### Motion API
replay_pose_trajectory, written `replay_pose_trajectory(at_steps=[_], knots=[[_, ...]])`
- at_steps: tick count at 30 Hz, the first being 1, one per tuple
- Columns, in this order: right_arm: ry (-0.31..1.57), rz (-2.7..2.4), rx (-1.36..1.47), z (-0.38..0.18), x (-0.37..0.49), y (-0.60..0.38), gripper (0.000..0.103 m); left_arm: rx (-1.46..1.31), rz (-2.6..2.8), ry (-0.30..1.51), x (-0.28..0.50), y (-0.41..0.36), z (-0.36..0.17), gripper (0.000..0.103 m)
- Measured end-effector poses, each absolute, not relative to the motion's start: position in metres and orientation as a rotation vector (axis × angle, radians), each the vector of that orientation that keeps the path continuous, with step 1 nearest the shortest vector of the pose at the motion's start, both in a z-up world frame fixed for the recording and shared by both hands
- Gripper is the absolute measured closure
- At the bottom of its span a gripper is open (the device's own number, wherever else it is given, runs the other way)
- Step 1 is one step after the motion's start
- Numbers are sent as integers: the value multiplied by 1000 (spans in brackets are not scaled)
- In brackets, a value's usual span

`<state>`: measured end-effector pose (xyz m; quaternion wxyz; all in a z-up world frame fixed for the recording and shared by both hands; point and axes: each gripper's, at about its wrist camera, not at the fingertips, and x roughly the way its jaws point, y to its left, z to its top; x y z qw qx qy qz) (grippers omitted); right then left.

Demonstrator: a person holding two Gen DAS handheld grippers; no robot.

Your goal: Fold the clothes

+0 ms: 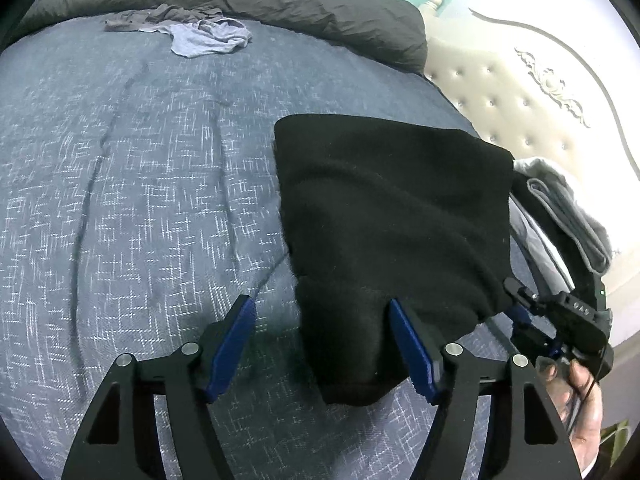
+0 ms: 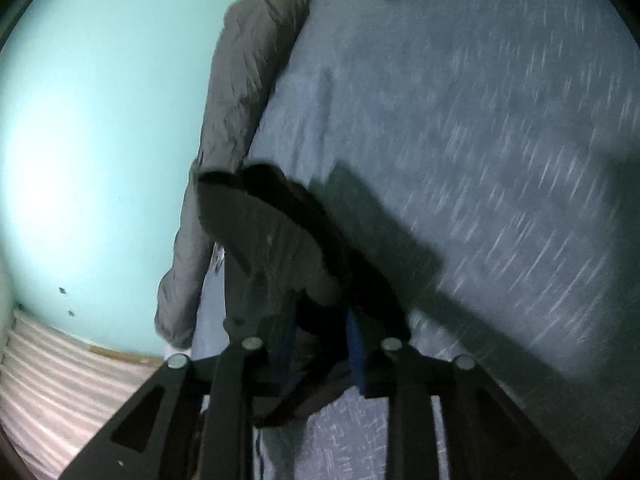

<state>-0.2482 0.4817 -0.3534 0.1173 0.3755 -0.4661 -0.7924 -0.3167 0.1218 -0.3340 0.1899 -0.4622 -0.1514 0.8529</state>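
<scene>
Black fleece-like cloth, the black garment [image 1: 392, 216] lies partly folded on the bed [image 1: 140, 160] near the headboard [image 1: 512, 92], one corner lifted by the right gripper [image 2: 320, 344], whose jaws pinch a bunched fold of it. It looks soft, light and limp, likely to sag and slide, so the hemmed near edge or a corner seems the best hold. The left gripper [image 1: 320, 344] hovers at that near edge with jaws spread, gripping nothing; crumpled clothes [image 1: 188, 28] wait well apart.

right fingers [image 2: 356, 344]: buried in black garment [image 2: 280, 248] | bedspread [image 2: 500, 140]: motion-blurred
</scene>
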Motion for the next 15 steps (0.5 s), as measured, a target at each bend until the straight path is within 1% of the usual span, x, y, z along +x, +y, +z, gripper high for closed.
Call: replay_pose_trajectory(at_steps=[1,2,3,5,7,9,10,11,14,15], knots=[[-1316,-2373,1089,-343,-248,483,78,-1301,2398,-425,-317,123,-335,29],[-1266,-2423,1078,-333,-248,484,74,-1303,2396,-426,-318,123,-335,29],[-1214,-2464,1063,-321,-250,484,67,-1302,2394,-423,-317,124,-336,29],[-1103,-2528,1038,-300,-259,481,59,-1300,2387,-422,-317,123,-336,29],[-949,-2554,1029,-279,-277,472,58,-1299,2375,-429,-318,121,-338,28],[-770,-2538,1035,-261,-302,456,51,-1297,2366,-431,-319,121,-340,27],[-685,-2525,1040,-254,-315,447,51,-1295,2363,-437,-319,121,-341,26],[-613,-2525,1046,-251,-327,438,51,-1295,2357,-450,-320,120,-343,26],[-417,-2512,1077,-247,-360,417,40,-1294,2346,-479,-319,118,-347,25],[-367,-2496,1098,-250,-368,411,40,-1293,2344,-485,-318,117,-349,25]])
